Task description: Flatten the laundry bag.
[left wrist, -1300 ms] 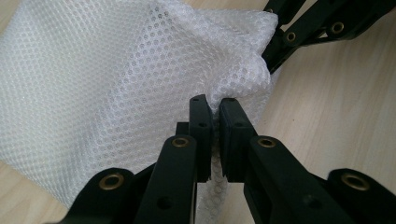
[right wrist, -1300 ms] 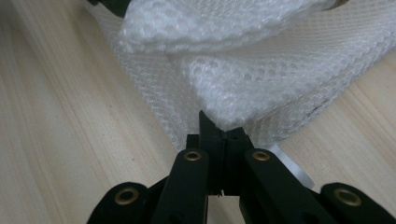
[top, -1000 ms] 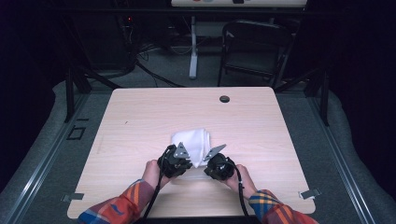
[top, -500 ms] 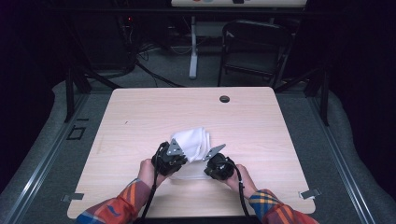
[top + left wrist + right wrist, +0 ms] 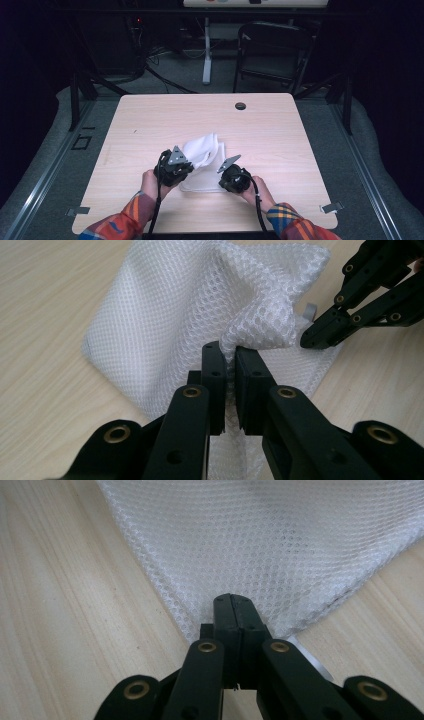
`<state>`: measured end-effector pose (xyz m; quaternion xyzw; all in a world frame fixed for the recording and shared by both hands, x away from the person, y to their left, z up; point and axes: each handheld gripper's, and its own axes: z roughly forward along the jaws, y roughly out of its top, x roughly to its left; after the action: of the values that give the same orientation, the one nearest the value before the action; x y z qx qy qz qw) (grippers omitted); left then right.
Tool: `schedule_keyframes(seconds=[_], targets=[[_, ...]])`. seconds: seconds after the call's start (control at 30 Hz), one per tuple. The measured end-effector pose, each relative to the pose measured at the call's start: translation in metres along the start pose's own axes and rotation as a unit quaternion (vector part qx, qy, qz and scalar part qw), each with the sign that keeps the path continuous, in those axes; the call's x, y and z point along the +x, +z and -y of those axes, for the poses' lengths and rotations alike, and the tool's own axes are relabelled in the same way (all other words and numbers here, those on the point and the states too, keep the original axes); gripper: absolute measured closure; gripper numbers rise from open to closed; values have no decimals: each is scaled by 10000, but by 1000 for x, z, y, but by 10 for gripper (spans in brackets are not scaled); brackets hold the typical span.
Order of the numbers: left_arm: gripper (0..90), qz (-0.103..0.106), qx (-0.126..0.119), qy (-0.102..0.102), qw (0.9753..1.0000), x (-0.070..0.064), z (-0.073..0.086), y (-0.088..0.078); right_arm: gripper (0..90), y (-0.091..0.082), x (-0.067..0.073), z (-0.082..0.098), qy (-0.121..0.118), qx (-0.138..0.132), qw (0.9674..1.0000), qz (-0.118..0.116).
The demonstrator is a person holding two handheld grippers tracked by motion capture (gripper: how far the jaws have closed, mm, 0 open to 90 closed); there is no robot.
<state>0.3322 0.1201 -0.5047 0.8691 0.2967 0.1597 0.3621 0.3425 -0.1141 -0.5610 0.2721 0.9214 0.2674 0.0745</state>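
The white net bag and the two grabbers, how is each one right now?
White net bag: partly lying on the table, one fold lifted and bunched up.
Left gripper: jaws shut on a raised fold of the bag.
Right gripper: jaws shut on a corner of the bag, low at the tabletop.
Table: flat, light wood, with a small dark hole near the far edge.

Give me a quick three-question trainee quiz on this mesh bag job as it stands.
1. True or false: the left gripper is shut on a raised fold of the mesh bag.
2. Where does the right gripper hold the bag? A) a corner at the table B) the middle C) nowhere
3. Fill in: the bag lies on a ____ table.

Key: 1 true; 2 A; 3 wooden.
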Motion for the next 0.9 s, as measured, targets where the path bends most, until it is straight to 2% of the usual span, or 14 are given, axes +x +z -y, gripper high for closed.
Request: schedule_keyframes(seconds=[0.13, 0.33, 0.53, 0.6, 0.67, 0.9], targets=[[841, 13, -28, -81, 10000, 6, 2, -5, 900, 1, 2, 0, -51, 11, 9999, 98], [841, -133, -65, -211, 9997, 12, 6, -12, 900, 1, 2, -1, -30, 29, 9999, 126], [851, -305, 62, -359, 9989, 19, 10, -20, 900, 0, 3, -1, -45, 46, 9999, 148], [853, -427, 91, -413, 9982, 22, 13, -23, 900, 0, 3, -1, -60, 70, 9998, 159], [854, -446, 91, -457, 9979, 24, 14, -24, 900, 0, 3, -1, -62, 100, 9998, 174], [861, -574, 319, -592, 9961, 30, 23, -29, 900, -1, 3, -1, -64, 120, 9998, 153]])
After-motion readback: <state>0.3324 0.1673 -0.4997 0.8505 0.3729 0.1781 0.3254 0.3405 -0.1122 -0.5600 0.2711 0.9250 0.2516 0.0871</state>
